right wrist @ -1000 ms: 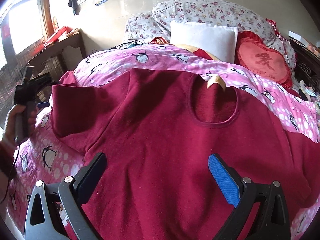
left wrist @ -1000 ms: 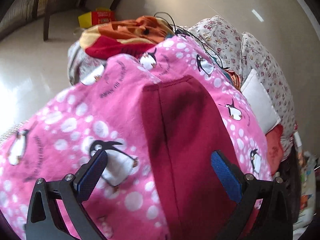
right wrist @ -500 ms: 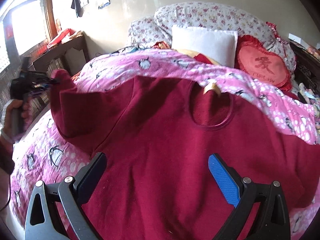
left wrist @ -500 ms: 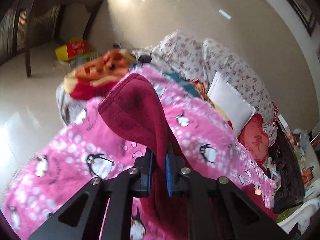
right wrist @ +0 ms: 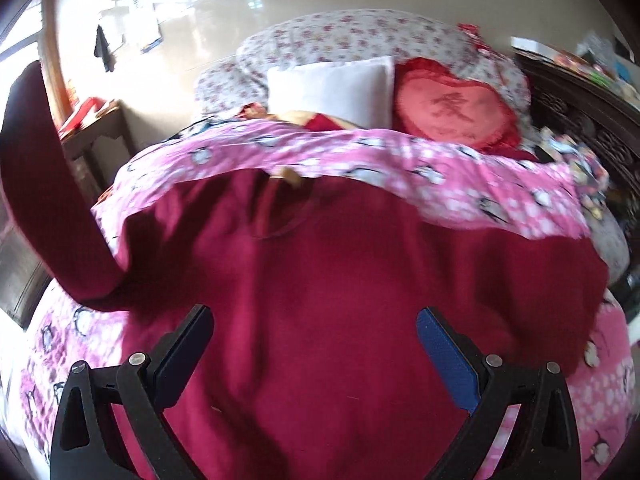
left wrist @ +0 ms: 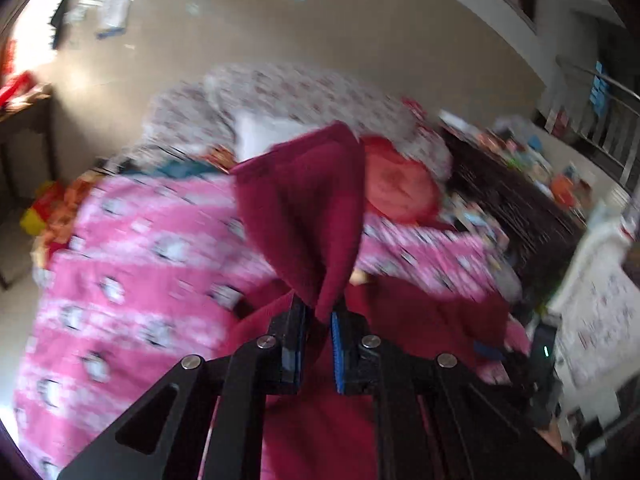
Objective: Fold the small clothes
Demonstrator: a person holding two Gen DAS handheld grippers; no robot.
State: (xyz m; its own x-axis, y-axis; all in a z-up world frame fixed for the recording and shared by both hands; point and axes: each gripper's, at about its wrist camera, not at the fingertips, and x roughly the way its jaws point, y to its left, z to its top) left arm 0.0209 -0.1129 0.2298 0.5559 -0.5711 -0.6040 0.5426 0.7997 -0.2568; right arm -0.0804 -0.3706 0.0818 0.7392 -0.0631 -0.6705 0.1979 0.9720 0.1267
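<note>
A dark red sweater (right wrist: 340,300) lies spread face up across a pink penguin-print blanket (right wrist: 460,176) on a bed, its round neckline toward the pillows. In the right wrist view, the right gripper (right wrist: 314,356) hangs above the lower body of the sweater with its two blue-padded fingers spread wide apart, holding nothing. At the far left of that view, one sleeve (right wrist: 48,184) of the sweater rises off the bed in a tall curved band, lifted clear of the blanket.

In the left wrist view, which is blurred by motion, the left gripper (left wrist: 318,340) has its fingers pressed close together on a fold of that red sleeve (left wrist: 308,208). The cloth fans upward and outward from the pinch point, hiding part of the bedding behind it. Below and to the right of the gripper, the rest of the sweater rests on the blanket.

At the head of the bed, a white pillow (right wrist: 332,88) leans against floral-print pillows (right wrist: 360,36). Just beside the white pillow sits a red heart-shaped cushion (right wrist: 452,108) with an embroidered character. A dark carved wooden headboard (right wrist: 580,120) runs along the right side, with small blurred items on top. A wooden side table (right wrist: 96,128) stands left of the bed, against the pale wall.
</note>
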